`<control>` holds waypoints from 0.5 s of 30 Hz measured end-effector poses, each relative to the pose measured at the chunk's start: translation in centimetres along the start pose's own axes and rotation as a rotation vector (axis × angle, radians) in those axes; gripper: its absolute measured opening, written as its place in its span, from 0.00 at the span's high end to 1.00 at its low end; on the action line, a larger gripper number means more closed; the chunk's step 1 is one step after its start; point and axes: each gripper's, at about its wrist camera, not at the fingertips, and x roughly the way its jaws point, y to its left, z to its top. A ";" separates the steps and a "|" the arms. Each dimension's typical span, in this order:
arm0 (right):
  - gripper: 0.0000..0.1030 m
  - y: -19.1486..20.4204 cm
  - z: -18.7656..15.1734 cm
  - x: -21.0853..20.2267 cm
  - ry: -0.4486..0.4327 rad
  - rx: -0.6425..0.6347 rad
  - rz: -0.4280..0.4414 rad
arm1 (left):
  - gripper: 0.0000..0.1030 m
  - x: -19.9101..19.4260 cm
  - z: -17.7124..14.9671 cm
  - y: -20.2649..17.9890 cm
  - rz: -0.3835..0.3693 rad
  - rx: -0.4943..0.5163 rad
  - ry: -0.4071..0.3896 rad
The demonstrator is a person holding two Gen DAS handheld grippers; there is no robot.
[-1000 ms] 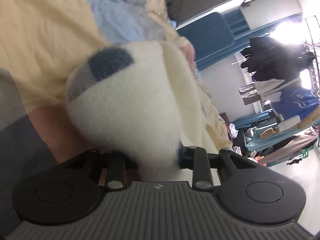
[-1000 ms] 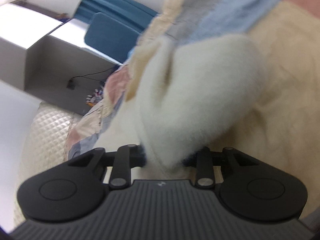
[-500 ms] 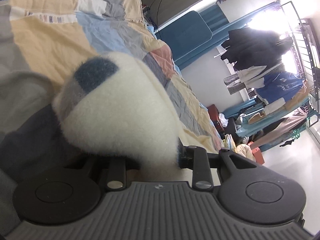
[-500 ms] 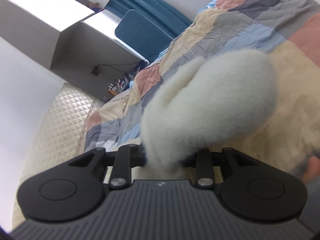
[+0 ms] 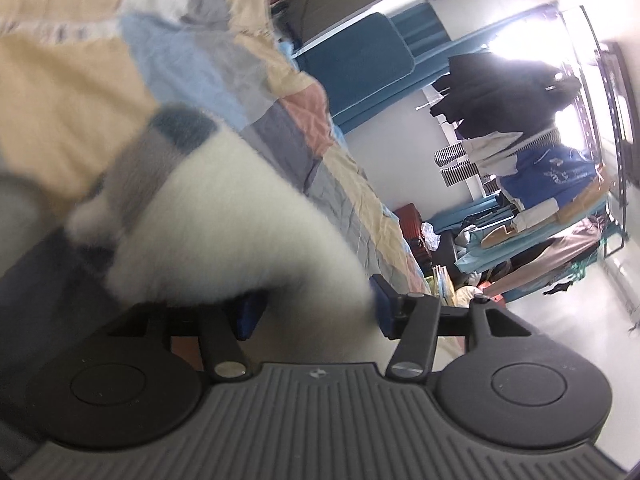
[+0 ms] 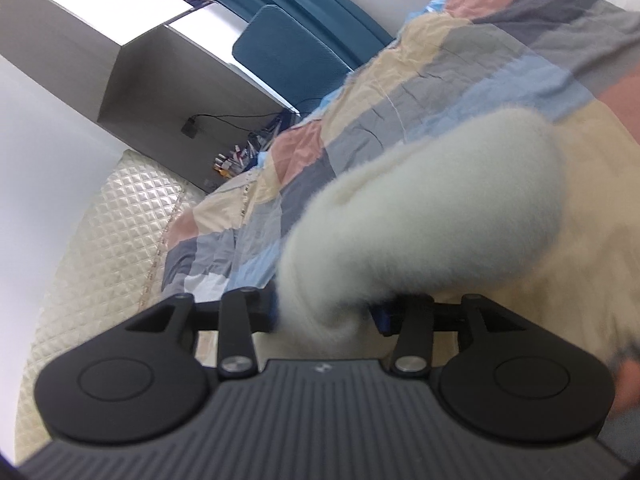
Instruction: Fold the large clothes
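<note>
**Both jaws easing apart around the fleece over the bed**

The left hand-held gripper [image 5: 314, 312] points forward and downward over the patchwork bed cover [image 5: 80, 80]. Its jaws have just been opening and now stand fairly wide, with a thick fold of the cream fleece garment [image 5: 224, 232] still lying between them. The blue pad on the right finger [image 5: 380, 308] shows at the fleece's edge, and whether it still presses on the cloth cannot be told through the blur. A grey and dark blue patch on the garment bulges ahead of the jaws, above the cover.

The right hand-held gripper [image 6: 326, 312] is tilted down likewise, toward the bed's edge near the quilted headboard [image 6: 100, 240]. Its jaws have also just been opening, to a moderate gap, and a rounded bunch of the same cream fleece [image 6: 432, 216] sits between them, drooping past the fingers.

Beyond the bed stands a blue chair [image 6: 288, 52], and clothes hang on a rack [image 5: 520, 92].
</note>
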 end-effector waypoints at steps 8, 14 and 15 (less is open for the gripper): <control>0.53 0.0 3.9 3.9 0.012 0.029 -0.013 | 0.41 5.0 3.8 -2.6 0.020 0.099 -0.015; 0.53 -0.3 6.0 8.2 0.036 -0.008 -0.046 | 0.40 9.6 5.8 -2.1 0.048 0.174 -0.010; 0.53 -0.4 6.2 9.0 0.041 -0.015 -0.054 | 0.40 10.5 6.1 -1.8 0.052 0.182 -0.009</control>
